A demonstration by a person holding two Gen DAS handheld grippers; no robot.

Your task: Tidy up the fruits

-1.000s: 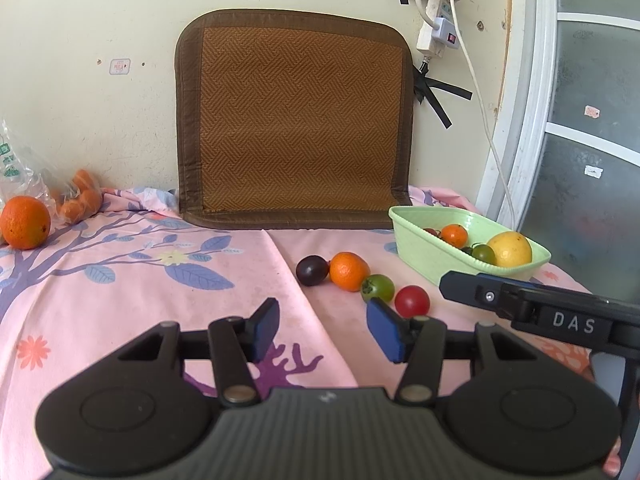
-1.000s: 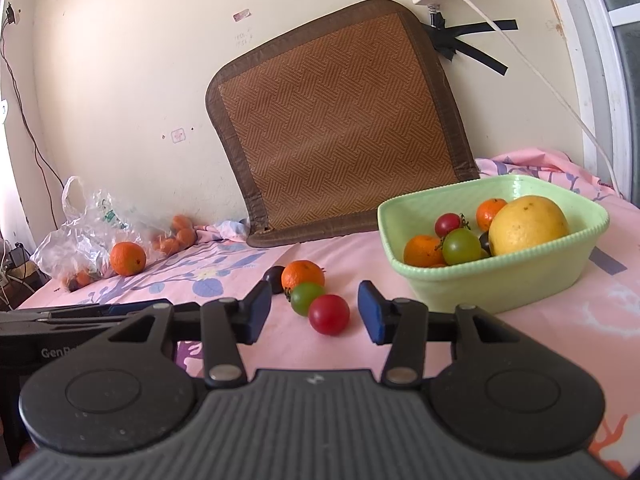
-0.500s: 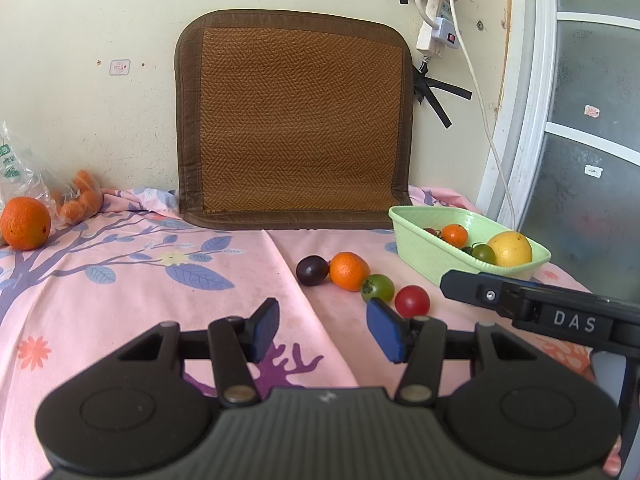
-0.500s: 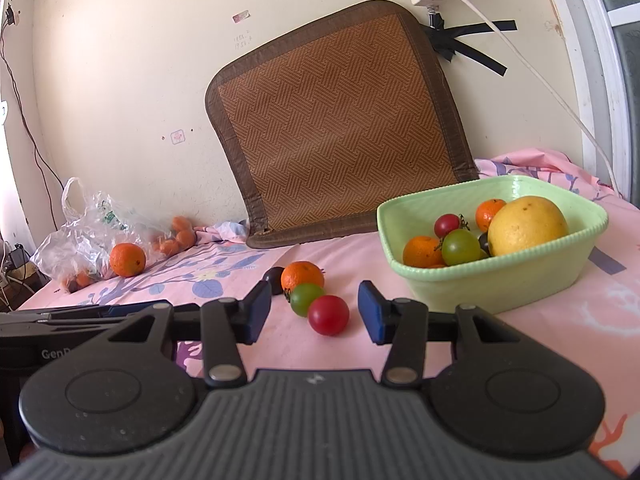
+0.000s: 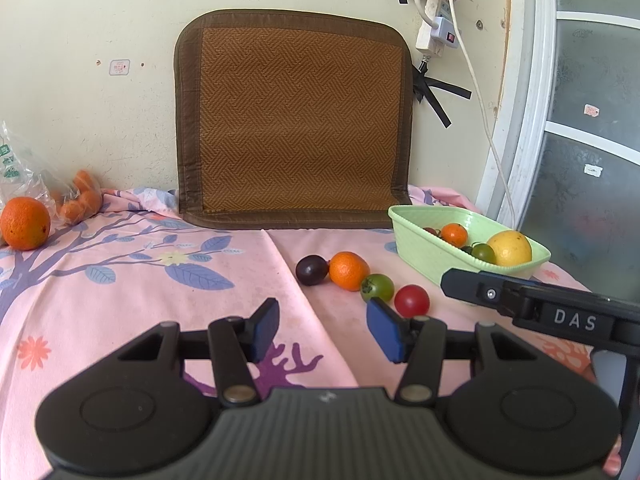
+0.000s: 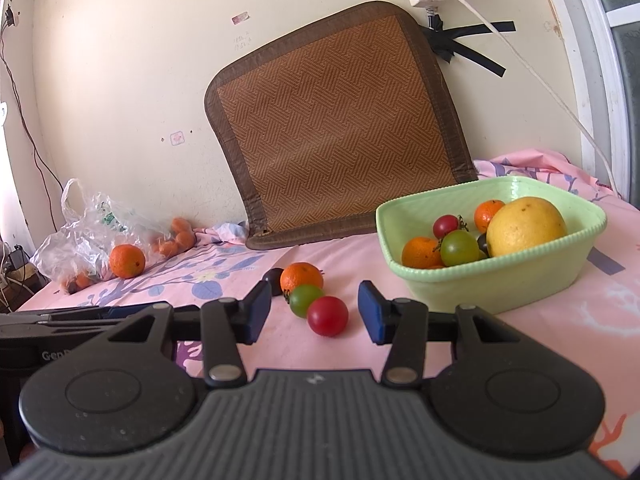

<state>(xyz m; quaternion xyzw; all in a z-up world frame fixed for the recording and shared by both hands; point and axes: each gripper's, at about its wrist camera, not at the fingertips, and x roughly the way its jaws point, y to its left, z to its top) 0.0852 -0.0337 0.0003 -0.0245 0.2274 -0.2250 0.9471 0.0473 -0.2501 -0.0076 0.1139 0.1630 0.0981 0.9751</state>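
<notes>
A row of loose fruit lies on the pink cloth: a dark plum (image 5: 311, 269), a mandarin (image 5: 349, 271), a green tomato (image 5: 377, 287) and a red tomato (image 5: 411, 300). The red tomato (image 6: 327, 315) sits just beyond and between my right gripper's (image 6: 312, 312) open fingers, with the green tomato (image 6: 305, 299) and mandarin (image 6: 301, 276) behind it. The light green bowl (image 6: 500, 276) holds a yellow citrus (image 6: 525, 225), mandarins and tomatoes. My left gripper (image 5: 323, 330) is open and empty, left of the row. The bowl (image 5: 424, 240) stands to its right.
A woven brown mat (image 5: 294, 120) leans on the wall behind. At far left lie an orange (image 5: 25, 223) and a plastic bag with small mandarins (image 6: 92, 236). A cable (image 5: 486, 120) hangs beside the window frame at right. The right gripper's body (image 5: 540, 308) crosses the left wrist view.
</notes>
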